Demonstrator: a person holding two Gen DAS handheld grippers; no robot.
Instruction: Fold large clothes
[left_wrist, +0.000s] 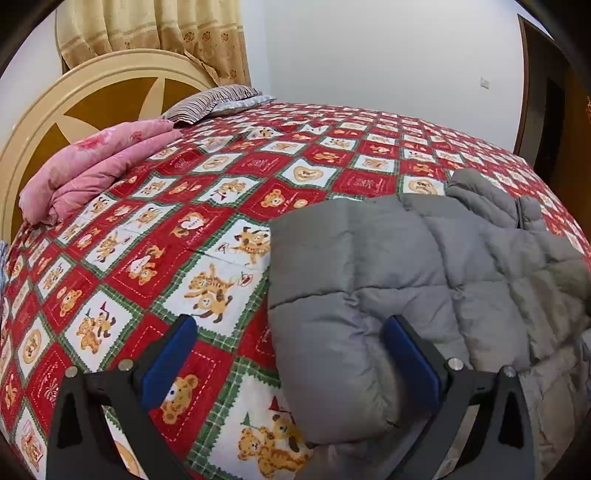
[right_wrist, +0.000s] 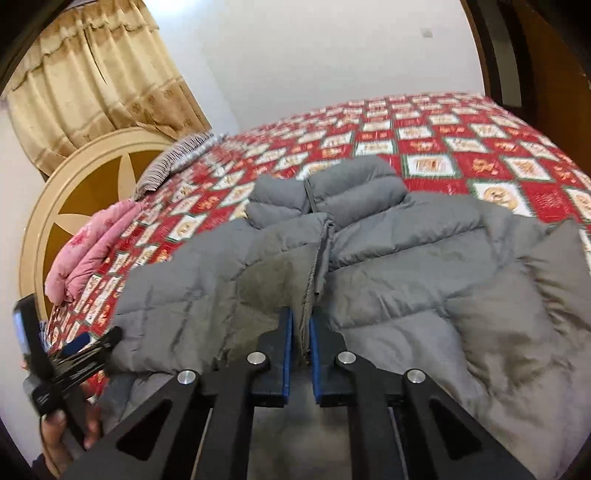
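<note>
A grey puffer jacket (right_wrist: 388, 266) lies front up on the red patchwork bed cover (left_wrist: 221, 184), collar toward the far side. My right gripper (right_wrist: 302, 325) is shut on the jacket's zip edge at the front opening, and the fabric strip stands pinched between the blue pads. My left gripper (left_wrist: 291, 325) is open above the jacket (left_wrist: 369, 280) at its left side. Its right finger (left_wrist: 410, 354) is over the grey fabric and its left finger is over the bed cover. In the right wrist view the left gripper (right_wrist: 77, 354) shows at the left edge, held by a hand (right_wrist: 59, 446).
A folded pink quilt (left_wrist: 92, 166) and a striped pillow (left_wrist: 207, 103) lie by the round cream headboard (left_wrist: 74, 99). Beige curtains (left_wrist: 155, 33) hang behind. A brown door (left_wrist: 546, 110) stands at the right. The bed cover beyond the jacket is bare.
</note>
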